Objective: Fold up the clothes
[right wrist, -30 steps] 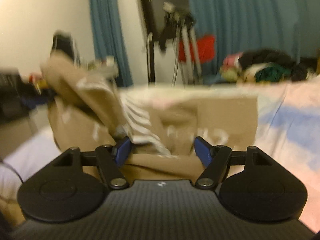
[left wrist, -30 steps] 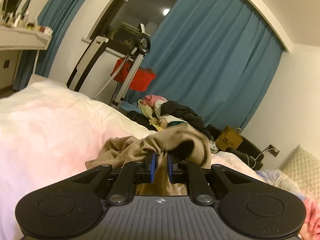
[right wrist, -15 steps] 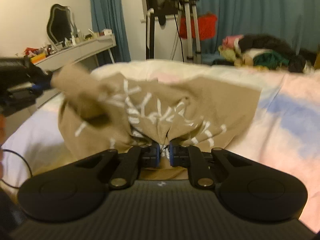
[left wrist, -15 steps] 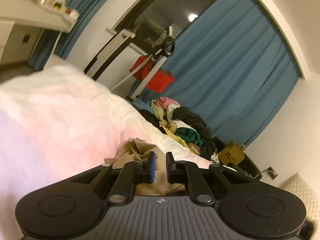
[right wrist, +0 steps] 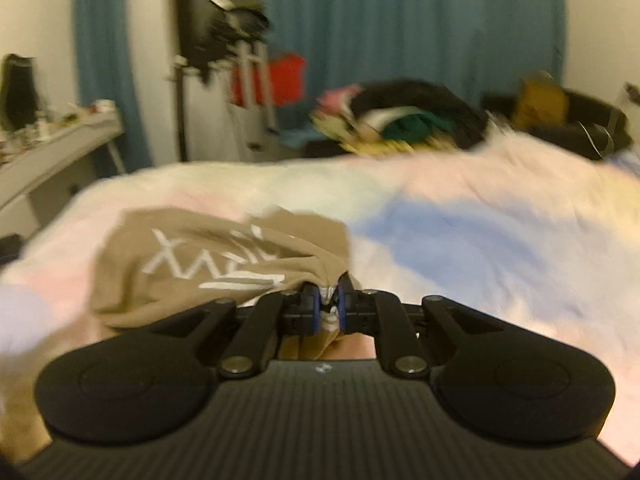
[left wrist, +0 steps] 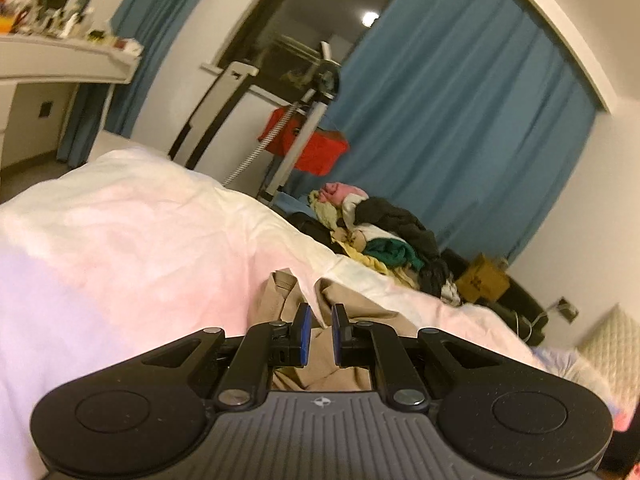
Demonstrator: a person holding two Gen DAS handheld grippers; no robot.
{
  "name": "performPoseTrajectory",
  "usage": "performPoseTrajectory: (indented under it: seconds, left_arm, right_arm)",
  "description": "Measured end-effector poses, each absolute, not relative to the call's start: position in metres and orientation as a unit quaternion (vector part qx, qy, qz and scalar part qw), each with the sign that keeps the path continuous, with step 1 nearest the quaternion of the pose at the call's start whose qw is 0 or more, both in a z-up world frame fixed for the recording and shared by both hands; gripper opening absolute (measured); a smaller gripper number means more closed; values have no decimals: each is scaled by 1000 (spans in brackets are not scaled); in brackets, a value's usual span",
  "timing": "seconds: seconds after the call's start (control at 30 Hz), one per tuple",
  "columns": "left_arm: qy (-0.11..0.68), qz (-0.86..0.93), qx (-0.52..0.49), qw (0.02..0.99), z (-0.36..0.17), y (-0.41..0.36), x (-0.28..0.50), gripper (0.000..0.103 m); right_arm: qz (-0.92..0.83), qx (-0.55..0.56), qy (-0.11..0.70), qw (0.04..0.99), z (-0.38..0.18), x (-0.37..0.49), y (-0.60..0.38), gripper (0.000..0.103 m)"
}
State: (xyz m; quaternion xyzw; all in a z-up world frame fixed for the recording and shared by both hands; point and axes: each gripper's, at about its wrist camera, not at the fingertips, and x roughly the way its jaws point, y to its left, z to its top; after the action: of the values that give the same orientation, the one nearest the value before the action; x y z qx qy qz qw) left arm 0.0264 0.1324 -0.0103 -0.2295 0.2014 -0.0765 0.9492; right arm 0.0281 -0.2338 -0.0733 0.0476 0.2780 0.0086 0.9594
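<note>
A tan T-shirt (right wrist: 208, 256) with white lettering is seen lying bunched on the bed (right wrist: 460, 236), toward the left of the right wrist view, on a pastel pink, blue and cream cover. The right gripper (right wrist: 329, 302) is closed nearly all the way, with a gathered fold of the shirt pinched between its blue pads; the cloth is drawn up in creases toward the jaws. The right wrist view is blurred, so finer detail of the print cannot be read.

In the left wrist view the left gripper (left wrist: 318, 330) is held low over the bed with its jaws almost together, only a narrow gap being left between the blue pads. Tan cloth (left wrist: 360, 304) is seen in and below that gap; whether it is actually pinched cannot be told.

Beyond the bed a pile of mixed clothes (left wrist: 380, 240) is noted, with blue curtains (left wrist: 460, 120) behind and a red bag (left wrist: 308, 146) hung on a metal stand. A shelf (left wrist: 68, 60) carrying small items is fixed at the left.
</note>
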Motion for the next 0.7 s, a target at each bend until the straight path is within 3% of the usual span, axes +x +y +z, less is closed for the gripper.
performPoseTrajectory:
  seconds: [0.17,0.23,0.3,0.47,0.7]
  left_arm:
    - [208,-123,-196,950,-19,118,41,17]
    - [213,-139,-191,948,-22,114,46,25]
    - [221,-148,-181,947,-24,108,50,40]
    - [253,-178,-149,939,-32,91,51,53]
    - [295,-237,-71,923,-41,45,44,61]
  right_arm:
    - [10,71,279,957,-92,24,-236,12]
    - [14,90,280,956,-96,28,-238,12]
    - [11,107,286,952,-98,31,-242,12]
    - [26,135,284,949,-98,25,-247,12]
    - [54,149,303,940,-101,8,-254,13]
